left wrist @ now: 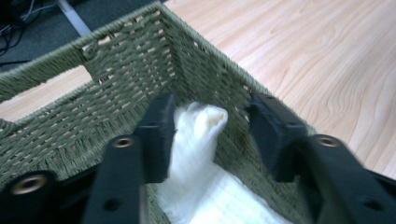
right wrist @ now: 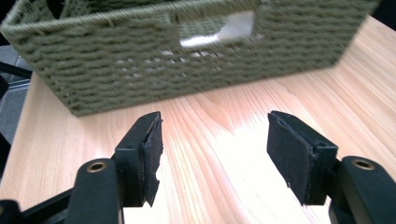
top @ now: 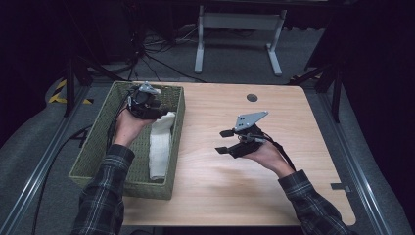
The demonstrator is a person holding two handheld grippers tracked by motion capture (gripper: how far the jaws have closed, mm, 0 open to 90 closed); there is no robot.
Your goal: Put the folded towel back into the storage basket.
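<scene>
Wooden surface (top: 235, 171) carries a woven basket (top: 93, 156) at its left edge. Left hand-held gripper (left wrist: 205, 135) stands open inside it; the white cloth (left wrist: 198, 140) lies between its pads, released. Withdraw straight upward to avoid snagging. Right hand-held gripper (right wrist: 215, 154) hovers open, empty, facing the basket.

bare table (top: 274, 122) right of the woven basket (top: 178, 127), its walls close around the white cloth (top: 160, 147)
</scene>
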